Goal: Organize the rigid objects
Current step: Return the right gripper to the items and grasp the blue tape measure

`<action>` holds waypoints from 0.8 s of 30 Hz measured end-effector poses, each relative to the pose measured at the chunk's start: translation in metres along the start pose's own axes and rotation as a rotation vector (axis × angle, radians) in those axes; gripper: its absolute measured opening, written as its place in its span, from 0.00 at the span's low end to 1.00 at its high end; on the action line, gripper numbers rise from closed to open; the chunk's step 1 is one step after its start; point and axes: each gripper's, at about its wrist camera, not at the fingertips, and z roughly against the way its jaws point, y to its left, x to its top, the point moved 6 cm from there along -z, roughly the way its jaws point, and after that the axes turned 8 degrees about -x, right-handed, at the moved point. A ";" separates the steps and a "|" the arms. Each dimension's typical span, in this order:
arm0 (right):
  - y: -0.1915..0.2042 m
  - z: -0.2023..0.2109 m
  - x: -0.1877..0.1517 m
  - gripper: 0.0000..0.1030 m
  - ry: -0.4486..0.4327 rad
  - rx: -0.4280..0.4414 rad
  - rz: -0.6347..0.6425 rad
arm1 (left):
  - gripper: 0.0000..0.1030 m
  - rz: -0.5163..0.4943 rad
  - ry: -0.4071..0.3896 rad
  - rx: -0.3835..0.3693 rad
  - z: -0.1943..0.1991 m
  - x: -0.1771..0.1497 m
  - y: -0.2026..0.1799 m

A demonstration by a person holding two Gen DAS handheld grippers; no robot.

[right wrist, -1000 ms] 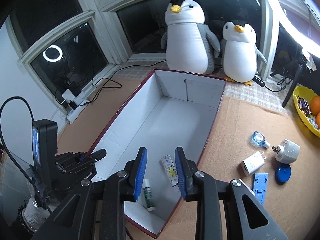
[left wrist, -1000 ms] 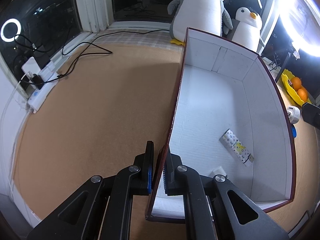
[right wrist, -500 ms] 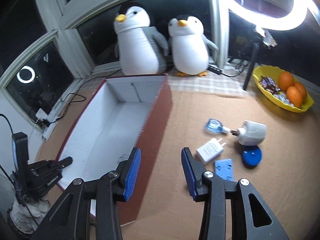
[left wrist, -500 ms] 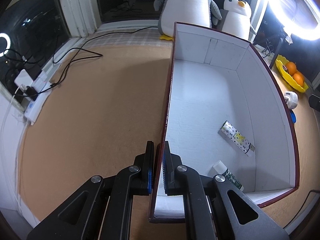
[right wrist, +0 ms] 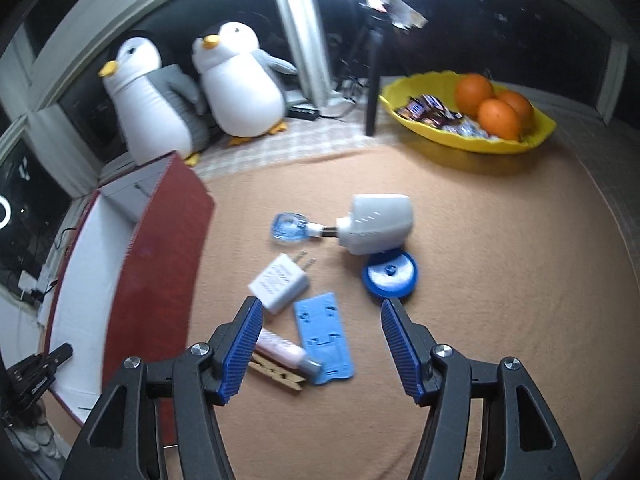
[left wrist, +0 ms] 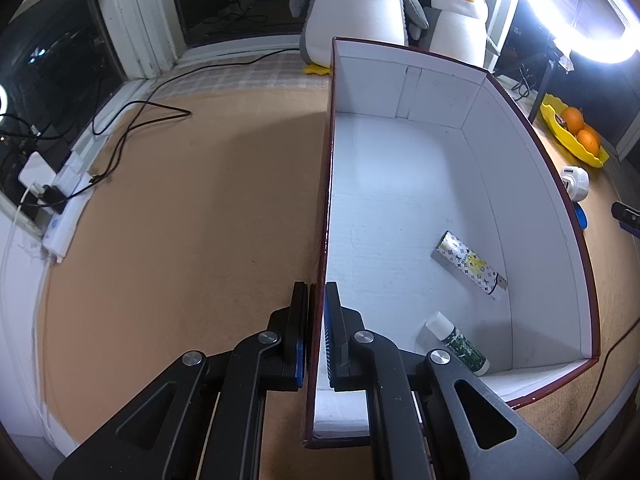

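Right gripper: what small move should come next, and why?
Probably lower the right gripper onto the blue plate lying between its open fingers and close. The left gripper already clamps the box wall, and loose items remain outside it.

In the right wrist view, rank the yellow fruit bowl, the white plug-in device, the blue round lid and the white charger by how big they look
Largest to smallest, as they appear:
1. yellow fruit bowl
2. white plug-in device
3. blue round lid and white charger: too alike to rank.
The bowl lies farthest back, so it is likely truly the biggest.
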 end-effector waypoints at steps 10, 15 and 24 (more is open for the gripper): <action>-0.033 -0.045 -0.003 0.56 0.102 -0.063 -0.076 | 0.06 -0.021 0.014 -0.009 -0.001 0.000 -0.001; -0.037 -0.064 0.003 0.56 0.127 -0.087 -0.088 | 0.06 -0.025 0.017 -0.013 -0.001 0.001 -0.001; -0.036 -0.089 0.015 0.56 0.179 -0.127 -0.113 | 0.06 -0.019 0.016 -0.021 -0.001 0.001 -0.001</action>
